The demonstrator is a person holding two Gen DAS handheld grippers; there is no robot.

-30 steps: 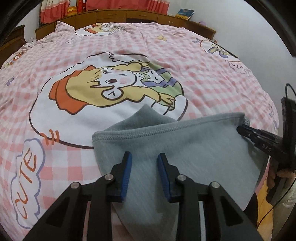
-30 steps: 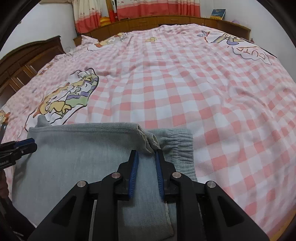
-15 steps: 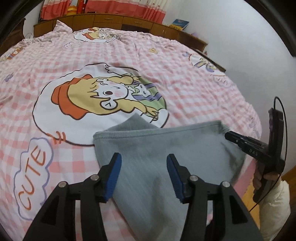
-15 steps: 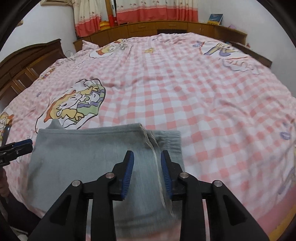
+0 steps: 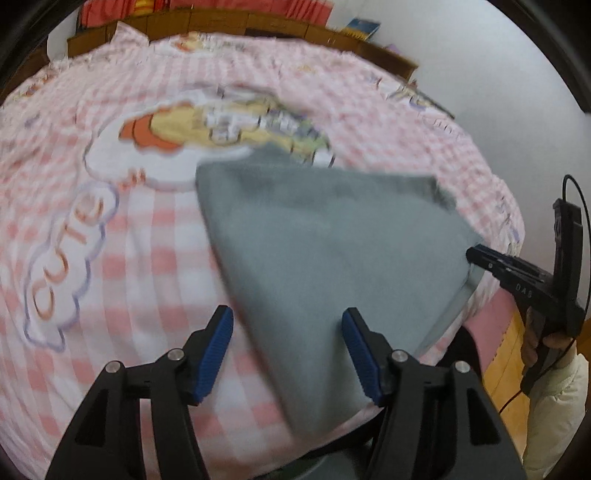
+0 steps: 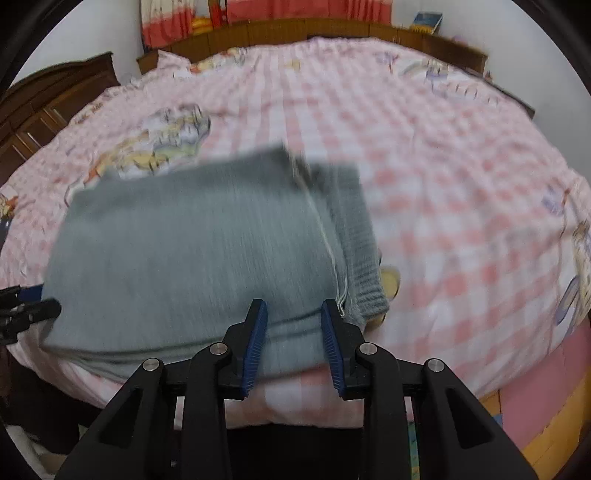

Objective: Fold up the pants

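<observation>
Grey pants [image 5: 332, 236] lie folded into a flat rectangle on the pink checked bed cover [image 5: 155, 258], close to the bed's front edge. In the right wrist view the pants [image 6: 192, 251] show a ribbed cuff and a pale drawstring at their right end. My left gripper [image 5: 286, 314] hovers over the pants' near left part. Its jaws are opening wide and the pads press on nothing. My right gripper [image 6: 293, 306] stands open above the pants' near edge, holding nothing; its black tip [image 5: 476, 254] shows by the pants' right side in the left wrist view.
The cover carries a cartoon print [image 5: 221, 129] and the word CUTE [image 5: 66, 258]. Wooden cabinets [image 6: 332, 29] and red curtains stand behind the bed, with a dark wardrobe [image 6: 44, 99] at the left. A hand in a cream sleeve [image 5: 554, 369] holds the right gripper. Pink and yellow floor mats [image 6: 535, 406] lie below.
Both grippers have drawn back from the pants toward the bed's front edge. The left jaws have spread much wider. The right jaws have come off the cloth fold and parted a little.
</observation>
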